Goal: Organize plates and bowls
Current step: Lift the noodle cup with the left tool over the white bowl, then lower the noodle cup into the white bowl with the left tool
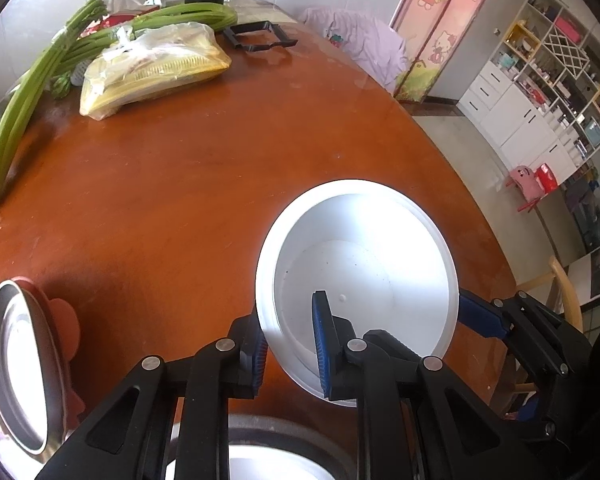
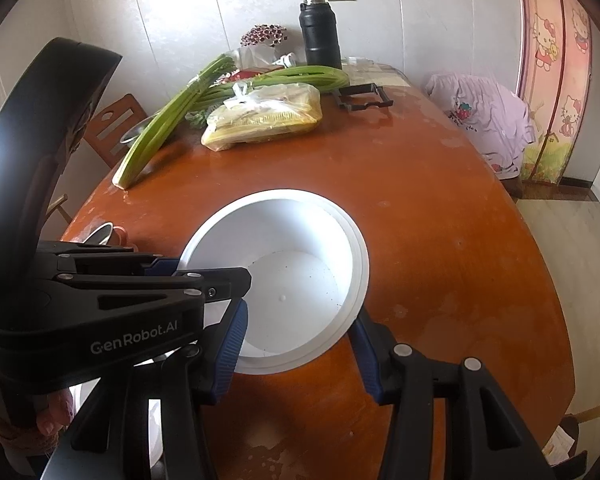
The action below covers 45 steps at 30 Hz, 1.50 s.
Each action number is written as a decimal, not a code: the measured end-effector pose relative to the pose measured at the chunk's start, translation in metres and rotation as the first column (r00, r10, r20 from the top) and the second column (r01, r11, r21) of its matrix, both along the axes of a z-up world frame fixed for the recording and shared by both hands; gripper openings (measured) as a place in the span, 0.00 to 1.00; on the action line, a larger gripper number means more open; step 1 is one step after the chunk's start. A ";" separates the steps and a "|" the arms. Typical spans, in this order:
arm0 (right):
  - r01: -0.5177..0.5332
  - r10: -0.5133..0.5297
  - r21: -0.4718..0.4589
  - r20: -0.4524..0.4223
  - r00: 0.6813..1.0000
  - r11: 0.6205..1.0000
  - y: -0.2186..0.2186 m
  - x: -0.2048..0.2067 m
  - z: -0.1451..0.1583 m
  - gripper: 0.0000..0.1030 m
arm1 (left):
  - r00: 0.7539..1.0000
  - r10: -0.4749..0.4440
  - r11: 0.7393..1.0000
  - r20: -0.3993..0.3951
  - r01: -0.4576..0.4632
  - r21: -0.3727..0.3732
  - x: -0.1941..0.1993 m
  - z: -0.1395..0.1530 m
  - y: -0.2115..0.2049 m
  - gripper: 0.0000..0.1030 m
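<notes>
L gripper (image 1: 290,344) is clamped on the white bowl's (image 1: 364,264) near-left rim, R gripper (image 2: 298,344) clamped on its near-right rim, bowl tilted, held between both above the table (image 1: 160,200).

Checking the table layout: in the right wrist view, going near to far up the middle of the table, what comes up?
White bowl held by both tools → bagged yellow food → celery stalks → black flask.

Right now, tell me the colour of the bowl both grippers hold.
White bowl, clearest in the right wrist view.
</notes>
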State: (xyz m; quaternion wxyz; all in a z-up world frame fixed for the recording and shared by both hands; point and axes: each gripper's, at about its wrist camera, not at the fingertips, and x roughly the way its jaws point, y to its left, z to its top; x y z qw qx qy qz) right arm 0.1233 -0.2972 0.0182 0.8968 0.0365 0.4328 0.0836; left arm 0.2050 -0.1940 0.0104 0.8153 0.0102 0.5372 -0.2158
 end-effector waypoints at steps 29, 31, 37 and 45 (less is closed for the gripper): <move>-0.093 0.097 -0.034 0.114 0.989 0.995 0.050 -0.049 0.040 0.49 | 0.990 0.073 0.997 0.121 -0.070 -0.026 -0.056 0.043 0.055 0.19; -0.101 0.104 -0.036 0.118 0.987 0.994 0.053 -0.052 0.041 0.50 | 0.989 0.079 0.997 0.126 -0.076 -0.025 -0.061 0.044 0.060 0.20; -0.127 0.131 -0.039 0.130 0.983 0.991 0.065 -0.061 0.044 0.49 | 0.985 0.099 0.995 0.140 -0.095 -0.035 -0.075 0.048 0.074 0.20; -0.155 0.161 -0.048 0.142 0.977 0.987 0.077 -0.076 0.045 0.50 | 0.981 0.122 0.992 0.152 -0.116 -0.043 -0.095 0.048 0.089 0.20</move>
